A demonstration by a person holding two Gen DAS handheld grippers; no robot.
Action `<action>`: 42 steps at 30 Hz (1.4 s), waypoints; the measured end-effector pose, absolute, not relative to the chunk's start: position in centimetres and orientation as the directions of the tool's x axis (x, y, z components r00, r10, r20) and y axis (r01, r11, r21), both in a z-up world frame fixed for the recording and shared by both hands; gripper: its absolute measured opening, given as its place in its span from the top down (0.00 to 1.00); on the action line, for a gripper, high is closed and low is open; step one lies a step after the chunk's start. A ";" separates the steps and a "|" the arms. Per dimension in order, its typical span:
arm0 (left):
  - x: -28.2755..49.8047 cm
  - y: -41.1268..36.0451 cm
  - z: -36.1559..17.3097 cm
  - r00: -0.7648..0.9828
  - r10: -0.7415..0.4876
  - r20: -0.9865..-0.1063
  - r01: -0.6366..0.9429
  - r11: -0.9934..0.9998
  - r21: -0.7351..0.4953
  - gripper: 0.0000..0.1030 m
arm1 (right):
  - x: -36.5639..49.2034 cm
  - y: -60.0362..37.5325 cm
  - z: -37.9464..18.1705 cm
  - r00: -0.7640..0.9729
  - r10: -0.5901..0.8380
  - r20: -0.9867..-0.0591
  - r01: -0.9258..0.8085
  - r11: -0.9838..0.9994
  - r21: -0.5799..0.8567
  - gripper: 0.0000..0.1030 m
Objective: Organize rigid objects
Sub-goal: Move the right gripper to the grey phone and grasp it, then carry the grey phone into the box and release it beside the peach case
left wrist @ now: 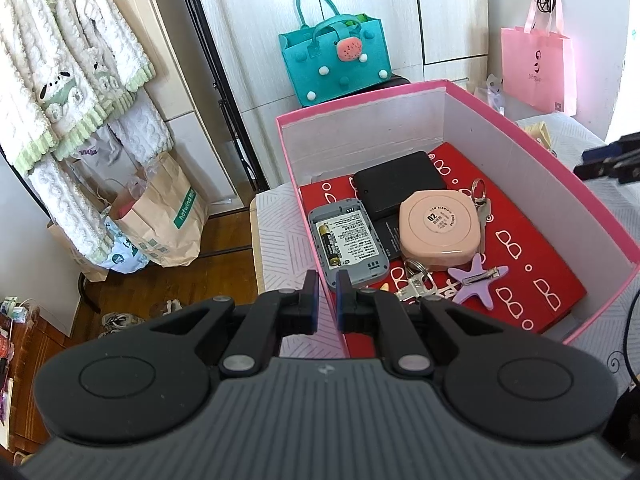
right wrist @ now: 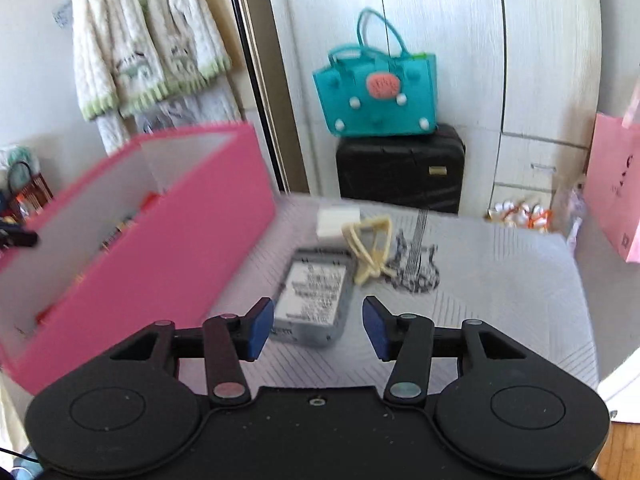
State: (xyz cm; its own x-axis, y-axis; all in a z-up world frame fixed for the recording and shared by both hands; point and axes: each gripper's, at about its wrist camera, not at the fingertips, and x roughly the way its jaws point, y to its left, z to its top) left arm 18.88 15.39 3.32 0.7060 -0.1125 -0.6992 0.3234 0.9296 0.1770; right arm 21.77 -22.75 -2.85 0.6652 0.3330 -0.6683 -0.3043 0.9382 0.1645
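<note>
1. Low in the left wrist view, the left gripper (left wrist: 328, 290) hangs over the near wall of the pink box (left wrist: 536, 132), its jaws closed with nothing between them.
2. Inside the box, mid-frame, lie a grey device (left wrist: 347, 243) with a battery (left wrist: 331, 243) on it, a black case (left wrist: 396, 188), a round pink case (left wrist: 439, 231), keys (left wrist: 478, 200) and a purple star clip (left wrist: 476, 278), all on a red sheet (left wrist: 532, 264).
3. At the bottom of the right wrist view, the right gripper (right wrist: 318, 326) has its jaws open and holds nothing.
4. Just beyond those jaws, a second grey device (right wrist: 316, 296) lies flat on the surface (right wrist: 500, 300), label up, outside the box (right wrist: 192, 240), which fills the left of that frame.
5. Beside the device's far end lie a cream clip (right wrist: 370, 246) and a white block (right wrist: 338, 218).
6. A teal bag (right wrist: 376, 92) sits on a black suitcase (right wrist: 400, 168) at upper centre.
</note>
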 end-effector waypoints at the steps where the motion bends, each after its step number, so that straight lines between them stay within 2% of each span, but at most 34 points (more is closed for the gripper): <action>1: 18.8 15.4 3.4 0.706 -0.110 -0.699 0.326 0.928 0.182 0.93 | 22.1 -22.6 -3.3 0.658 0.335 -0.675 -0.303 0.938 0.171 0.45; 2: 18.8 15.4 3.4 0.707 -0.108 -0.699 0.328 0.926 0.188 0.93 | 22.5 -22.4 -3.9 0.650 0.339 -0.680 -0.305 0.936 0.176 0.43; 4: 18.8 15.4 3.5 0.704 -0.107 -0.702 0.330 0.925 0.189 0.93 | 23.3 -21.9 -4.6 0.647 0.331 -0.687 -0.308 0.938 0.161 0.33; 9: 18.8 15.5 3.7 0.706 -0.112 -0.699 0.335 0.923 0.191 0.93 | 24.9 -20.7 -6.0 0.646 0.276 -0.711 -0.263 0.956 0.132 0.19; 12: 18.8 15.6 3.8 0.706 -0.117 -0.698 0.333 0.925 0.182 0.93 | 25.5 -20.3 -6.4 0.628 0.304 -0.716 -0.274 0.948 0.162 0.19; 15: 18.7 15.6 3.7 0.713 -0.120 -0.691 0.324 0.930 0.173 0.93 | 25.7 -19.3 -6.8 0.644 0.287 -0.709 -0.285 0.950 0.126 0.15; 18: 18.5 15.7 3.7 0.719 -0.121 -0.684 0.321 0.931 0.172 0.93 | 25.9 -18.2 -7.1 0.664 0.249 -0.706 -0.287 0.956 0.067 0.16; 20: 18.5 15.9 3.7 0.718 -0.126 -0.684 0.322 0.932 0.167 0.93 | 25.7 -18.0 -7.1 0.679 0.226 -0.698 -0.283 0.958 0.035 0.25; 21: 18.4 16.0 3.8 0.718 -0.129 -0.684 0.324 0.932 0.164 0.93 | 25.6 -18.1 -7.0 0.686 0.229 -0.691 -0.285 0.958 0.034 0.36; 22: 18.4 16.0 3.9 0.717 -0.132 -0.684 0.326 0.931 0.163 0.93 | 25.4 -18.2 -6.8 0.682 0.245 -0.690 -0.294 0.955 0.048 0.37; 34: 17.8 16.4 3.9 0.731 -0.158 -0.664 0.354 0.919 0.172 0.93 | 21.0 -19.2 -5.9 0.597 0.324 -0.734 -0.358 0.926 0.117 0.37; 42: 17.8 16.7 3.9 0.730 -0.173 -0.662 0.354 0.924 0.148 0.93 | 20.7 -18.2 -6.1 0.607 0.286 -0.742 -0.366 0.929 0.059 0.35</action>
State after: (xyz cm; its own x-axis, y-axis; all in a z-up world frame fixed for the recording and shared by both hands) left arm 17.77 16.69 3.89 0.7295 -0.1731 -0.6617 0.3535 0.9236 0.1481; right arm 20.66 -18.20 -6.07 0.6066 0.2863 -0.7417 -0.3663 0.9286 0.0590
